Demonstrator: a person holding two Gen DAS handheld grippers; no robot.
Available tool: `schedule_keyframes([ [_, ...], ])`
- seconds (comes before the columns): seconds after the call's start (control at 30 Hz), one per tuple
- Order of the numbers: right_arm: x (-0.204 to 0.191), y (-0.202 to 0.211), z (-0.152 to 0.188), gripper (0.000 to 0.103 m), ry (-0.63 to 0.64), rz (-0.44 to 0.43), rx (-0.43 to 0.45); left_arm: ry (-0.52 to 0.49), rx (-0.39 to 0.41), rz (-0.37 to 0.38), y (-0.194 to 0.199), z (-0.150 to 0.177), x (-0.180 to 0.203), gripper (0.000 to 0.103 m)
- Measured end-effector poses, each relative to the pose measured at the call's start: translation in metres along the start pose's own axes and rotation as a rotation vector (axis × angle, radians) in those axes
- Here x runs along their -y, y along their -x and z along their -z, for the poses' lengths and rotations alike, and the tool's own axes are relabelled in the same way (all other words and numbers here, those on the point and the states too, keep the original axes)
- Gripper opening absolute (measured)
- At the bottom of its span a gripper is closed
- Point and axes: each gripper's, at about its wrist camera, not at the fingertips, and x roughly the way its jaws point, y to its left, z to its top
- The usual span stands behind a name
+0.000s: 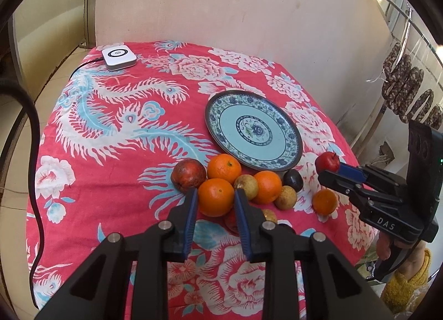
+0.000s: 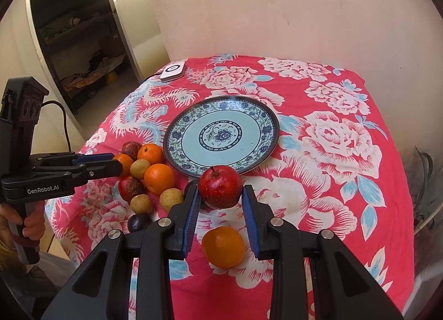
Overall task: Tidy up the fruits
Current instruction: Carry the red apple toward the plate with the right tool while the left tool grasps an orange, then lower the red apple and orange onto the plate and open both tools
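A blue-patterned plate point(image 1: 235, 131) point(image 2: 193, 140) lies on the red flowered cloth. A heap of fruit sits in front of it: oranges, yellow-brown round fruits point(image 1: 285, 197), a dark red fruit point(image 1: 188, 174) and a dark plum point(image 1: 293, 180). My left gripper point(image 1: 216, 194) point(image 2: 116, 162) is at the heap, its blue pads pressed on either side of the nearest orange point(image 1: 216, 201). My right gripper point(image 2: 220, 192) point(image 1: 332, 170) is shut on a red apple point(image 2: 220, 190) point(image 1: 327, 161), held just above the cloth by the plate's near rim. A lone orange point(image 2: 223, 248) point(image 1: 324, 201) lies under the right gripper.
A white square device point(image 1: 119, 58) point(image 2: 173, 72) with a black cable sits at the table's far left corner. A plain wall stands behind the table. Dried sausages point(image 1: 407, 93) hang off to the right. A hand point(image 2: 33, 226) grips the left tool's handle.
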Motion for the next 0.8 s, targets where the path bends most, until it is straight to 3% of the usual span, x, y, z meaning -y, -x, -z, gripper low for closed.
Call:
schedule_keyframes([
  [0.8, 0.004, -0.012, -0.035, 0.032, 0.006, 0.020, 0.016, -0.060, 0.045, -0.028, -0.014, -0.051, 0.028, 0.028],
])
